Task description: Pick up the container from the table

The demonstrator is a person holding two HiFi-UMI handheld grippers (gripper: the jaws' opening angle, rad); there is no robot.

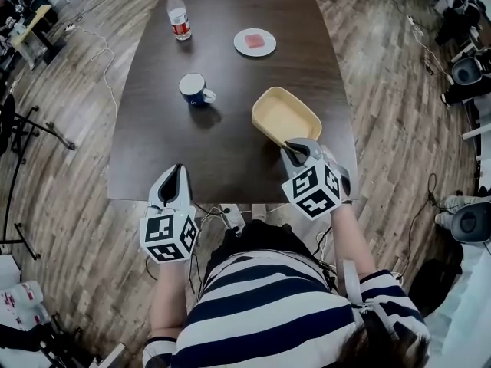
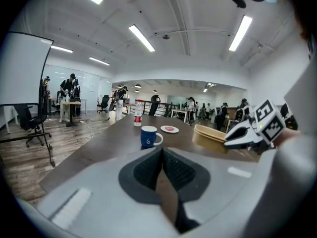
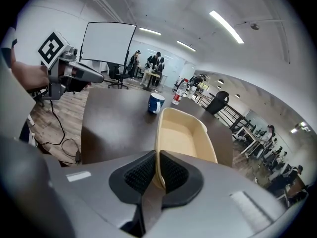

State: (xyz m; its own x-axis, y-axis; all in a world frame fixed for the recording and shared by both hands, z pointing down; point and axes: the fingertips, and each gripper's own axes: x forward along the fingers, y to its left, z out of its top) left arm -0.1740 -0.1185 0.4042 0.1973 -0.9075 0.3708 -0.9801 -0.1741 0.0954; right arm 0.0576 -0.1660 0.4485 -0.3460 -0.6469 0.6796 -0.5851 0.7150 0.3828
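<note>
A beige, empty, rectangular container [image 1: 285, 116] lies over the near right part of the dark table [image 1: 161, 152]. My right gripper [image 1: 295, 150] is shut on the near rim of this container [image 3: 183, 133]; the thin wall stands between the two black pads in the right gripper view. Whether its base is clear of the table I cannot tell. My left gripper [image 1: 178, 171] hangs at the table's front edge, left of the container, pads together with nothing between them [image 2: 162, 150]. From there the container [image 2: 209, 137] and the right gripper [image 2: 230, 139] show at the right.
A blue mug [image 1: 196, 89] stands mid-table, left of the container. A water bottle [image 1: 178, 15] and a white plate with a pink item [image 1: 255, 42] sit at the far end. Cables and a power strip [image 1: 230, 219] lie on the floor under the front edge.
</note>
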